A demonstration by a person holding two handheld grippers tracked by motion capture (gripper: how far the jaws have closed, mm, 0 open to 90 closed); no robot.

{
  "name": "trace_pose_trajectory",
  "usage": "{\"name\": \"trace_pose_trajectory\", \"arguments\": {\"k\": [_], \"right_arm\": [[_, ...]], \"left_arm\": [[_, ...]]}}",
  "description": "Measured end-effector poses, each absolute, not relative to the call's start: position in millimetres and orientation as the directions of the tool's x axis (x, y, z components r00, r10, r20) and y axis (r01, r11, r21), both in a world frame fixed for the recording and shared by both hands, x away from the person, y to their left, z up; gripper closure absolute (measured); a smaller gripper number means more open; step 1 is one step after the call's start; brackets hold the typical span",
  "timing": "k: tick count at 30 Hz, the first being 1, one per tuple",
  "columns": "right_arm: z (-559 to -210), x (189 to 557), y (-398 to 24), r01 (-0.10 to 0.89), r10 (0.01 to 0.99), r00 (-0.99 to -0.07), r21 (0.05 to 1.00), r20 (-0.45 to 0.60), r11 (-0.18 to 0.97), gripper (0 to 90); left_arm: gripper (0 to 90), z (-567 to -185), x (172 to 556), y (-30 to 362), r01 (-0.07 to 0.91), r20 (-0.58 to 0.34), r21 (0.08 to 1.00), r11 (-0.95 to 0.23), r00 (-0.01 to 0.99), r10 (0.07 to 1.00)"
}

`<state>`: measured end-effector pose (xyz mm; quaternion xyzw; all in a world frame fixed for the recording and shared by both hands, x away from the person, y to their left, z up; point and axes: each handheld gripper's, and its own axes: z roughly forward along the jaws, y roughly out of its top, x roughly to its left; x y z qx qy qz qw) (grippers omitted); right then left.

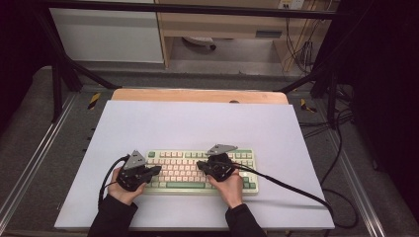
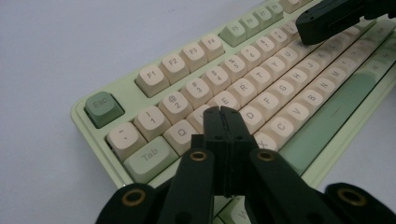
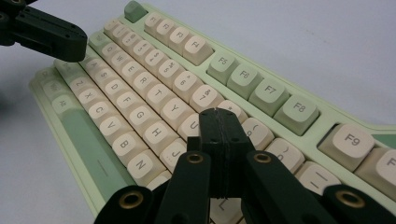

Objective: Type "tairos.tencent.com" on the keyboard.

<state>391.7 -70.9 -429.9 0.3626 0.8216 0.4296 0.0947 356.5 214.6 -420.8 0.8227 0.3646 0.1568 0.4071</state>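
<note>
Wooden cabinet (image 1: 222, 22), perhaps dangling cables (image 1: 296, 47).

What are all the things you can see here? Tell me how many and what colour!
Keyboard: one, pale green case with cream and green keys, near the front of the table.
Table cover: one, white, spread over the table.
Wooden table edge: one, light brown, showing beyond the cover.
Cabinet: one, white, on the floor behind the table.
Cables: several, black, far right by the wall.
Left tool: one, black, jaws shut, over the keyboard's left keys.
Right tool: one, black, jaws shut, over the middle keys.
Hands: two, holding the tools.
</note>
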Motion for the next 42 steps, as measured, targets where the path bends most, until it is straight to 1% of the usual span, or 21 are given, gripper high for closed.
{"name": "trace_pose_trajectory", "arguments": {"k": [14, 20, 24, 31, 42], "right_arm": [[-434.9, 392.1, -69.6, 0.510, 0.672, -0.726, 0.767, 0.143, 0.388, 90.0], [-430.5, 390.1, -71.0, 0.501, 0.668, -0.731, 0.776, 0.141, 0.384, 90.0], [-420.7, 385.9, -76.1, 0.479, 0.657, -0.743, 0.788, 0.130, 0.386, 90.0], [-412.1, 379.5, -82.8, 0.470, 0.643, -0.754, 0.791, 0.130, 0.391, 90.0], [-409.4, 373.2, -108.4, 0.498, 0.643, -0.748, 0.780, 0.165, 0.379, 90.0]], "left_arm": [[89.9, -420.7, 356.5, 214.4, 0.472, -0.038, 0.783, -0.404, 0.685, 0.727], [89.9, -420.4, 356.4, 214.6, 0.471, -0.038, 0.785, -0.403, 0.686, 0.727], [89.9, -420.0, 356.2, 214.7, 0.471, -0.039, 0.786, -0.401, 0.685, 0.728], [89.9, -419.0, 355.6, 214.2, 0.468, -0.036, 0.787, -0.402, 0.686, 0.727], [89.9, -417.4, 354.5, 209.5, 0.460, -0.029, 0.788, -0.408, 0.691, 0.722]]}}
